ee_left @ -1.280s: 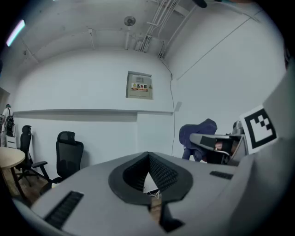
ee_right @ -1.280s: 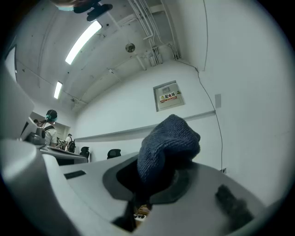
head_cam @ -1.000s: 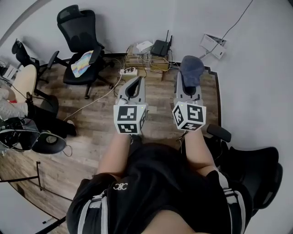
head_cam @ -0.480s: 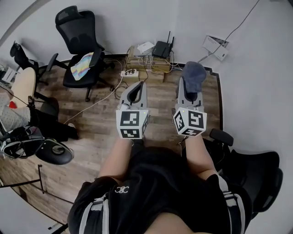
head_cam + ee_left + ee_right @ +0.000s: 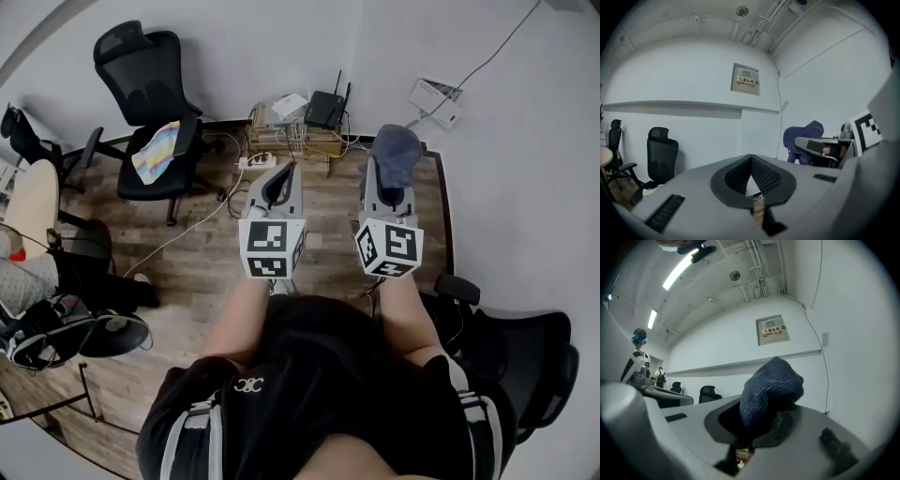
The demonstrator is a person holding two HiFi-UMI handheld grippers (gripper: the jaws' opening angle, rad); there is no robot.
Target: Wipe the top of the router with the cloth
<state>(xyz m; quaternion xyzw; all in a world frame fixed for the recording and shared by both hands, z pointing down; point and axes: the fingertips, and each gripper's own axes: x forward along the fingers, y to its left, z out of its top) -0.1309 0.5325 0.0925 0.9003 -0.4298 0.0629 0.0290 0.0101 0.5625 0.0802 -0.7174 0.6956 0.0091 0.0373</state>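
A black router point(image 5: 326, 104) with upright antennas stands on a low wooden stand point(image 5: 281, 136) against the far wall. My right gripper point(image 5: 386, 180) is shut on a dark blue cloth point(image 5: 395, 150), which bunches up over its tips point(image 5: 769, 390). My left gripper point(image 5: 278, 183) is shut with nothing between its jaws; its ribbed pads point(image 5: 751, 176) meet. Both grippers are held side by side above the wooden floor, well short of the router.
A black office chair point(image 5: 150, 89) with a colourful cloth on its seat stands at the left. A power strip point(image 5: 253, 162) and cables lie by the stand. Another dark chair point(image 5: 520, 352) is at the right, more chairs at the far left. White boxes point(image 5: 433, 98) hang on the wall.
The view has shifted: the router and stand now sit slightly further left and higher. Both grippers have stayed side by side, the cloth still held in the right one.
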